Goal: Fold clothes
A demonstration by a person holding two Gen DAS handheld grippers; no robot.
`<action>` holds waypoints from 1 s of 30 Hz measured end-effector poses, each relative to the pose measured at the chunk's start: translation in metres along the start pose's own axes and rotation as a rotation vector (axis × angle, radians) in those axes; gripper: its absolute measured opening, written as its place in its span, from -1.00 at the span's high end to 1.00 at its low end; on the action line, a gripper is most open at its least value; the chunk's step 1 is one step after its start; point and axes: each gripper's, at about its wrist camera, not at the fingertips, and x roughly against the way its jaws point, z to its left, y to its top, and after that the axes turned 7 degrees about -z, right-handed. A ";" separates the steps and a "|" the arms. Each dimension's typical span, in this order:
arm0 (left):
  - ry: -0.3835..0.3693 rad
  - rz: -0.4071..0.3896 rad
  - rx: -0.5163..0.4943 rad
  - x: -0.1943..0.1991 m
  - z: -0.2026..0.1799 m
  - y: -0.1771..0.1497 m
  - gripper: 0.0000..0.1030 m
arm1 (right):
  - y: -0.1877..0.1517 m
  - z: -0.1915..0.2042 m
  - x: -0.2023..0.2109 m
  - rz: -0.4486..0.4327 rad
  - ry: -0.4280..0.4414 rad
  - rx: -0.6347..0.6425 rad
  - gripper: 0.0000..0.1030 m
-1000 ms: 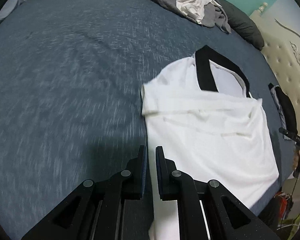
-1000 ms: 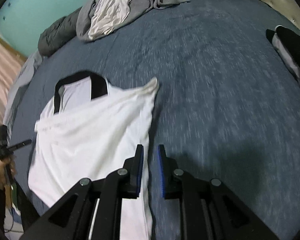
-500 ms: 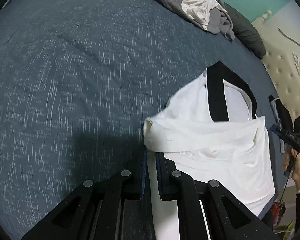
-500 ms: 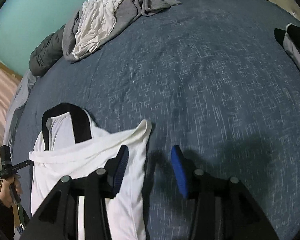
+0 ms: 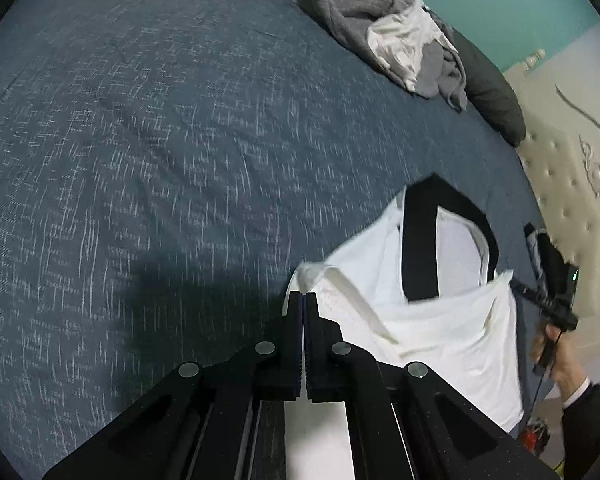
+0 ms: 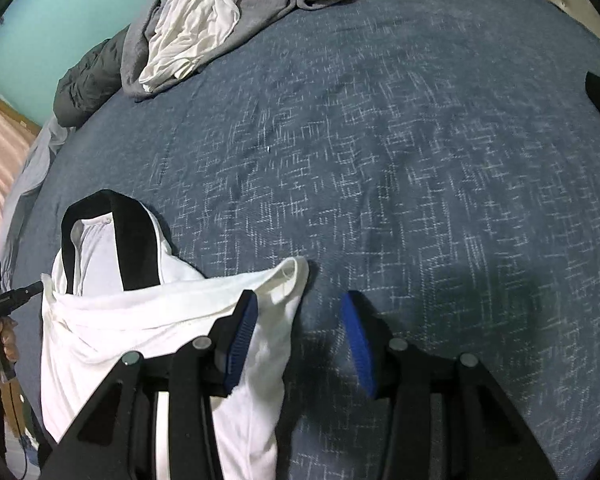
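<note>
Left hand-held gripper (image 5: 302, 300) has its jaws pressed together on the folded edge of the white shirt (image 5: 440, 328); the right hand-held gripper (image 6: 300, 312) is spread wide, one blue pad over the shirt's other corner. Blue bed (image 5: 140, 140): carries the shirt near its edge. Crumpled clothes pile (image 5: 396, 28): far side, well apart.
</note>
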 end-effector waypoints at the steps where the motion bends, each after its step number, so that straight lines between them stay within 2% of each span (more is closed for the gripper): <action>1: -0.001 -0.003 0.012 -0.002 0.001 0.002 1.00 | 0.001 -0.001 0.000 -0.003 0.002 -0.006 0.38; 4: 0.001 -0.015 0.027 -0.005 0.003 0.008 1.00 | 0.005 -0.003 0.001 -0.014 0.009 -0.022 0.50; 9: 0.003 -0.044 0.016 0.004 0.005 0.010 1.00 | 0.010 -0.006 0.008 -0.047 0.024 -0.020 0.50; 11: -0.002 -0.053 0.001 0.011 0.006 0.007 1.00 | 0.007 -0.004 0.017 -0.073 0.031 0.027 0.47; 13: -0.006 -0.062 -0.015 0.018 0.008 0.005 0.99 | 0.001 -0.005 0.023 -0.078 0.042 0.055 0.27; 14: 0.000 -0.050 -0.034 0.017 0.008 0.001 0.98 | -0.002 -0.006 0.025 -0.076 0.047 0.066 0.26; 15: 0.007 -0.034 -0.057 0.016 0.008 -0.003 0.95 | -0.005 -0.007 0.025 -0.069 0.042 0.077 0.26; 16: 0.023 -0.020 -0.075 0.013 0.007 -0.006 0.84 | -0.007 -0.008 0.023 -0.057 0.025 0.088 0.26; 19: 0.069 0.001 -0.113 0.001 0.003 -0.010 0.41 | -0.011 -0.008 0.021 -0.050 0.011 0.101 0.26; 25: 0.099 0.000 -0.211 -0.016 -0.015 -0.011 0.38 | -0.010 0.010 0.006 -0.021 -0.022 0.203 0.26; 30: 0.096 -0.007 -0.282 -0.022 -0.030 -0.007 0.38 | -0.009 0.012 -0.001 -0.027 -0.022 0.220 0.26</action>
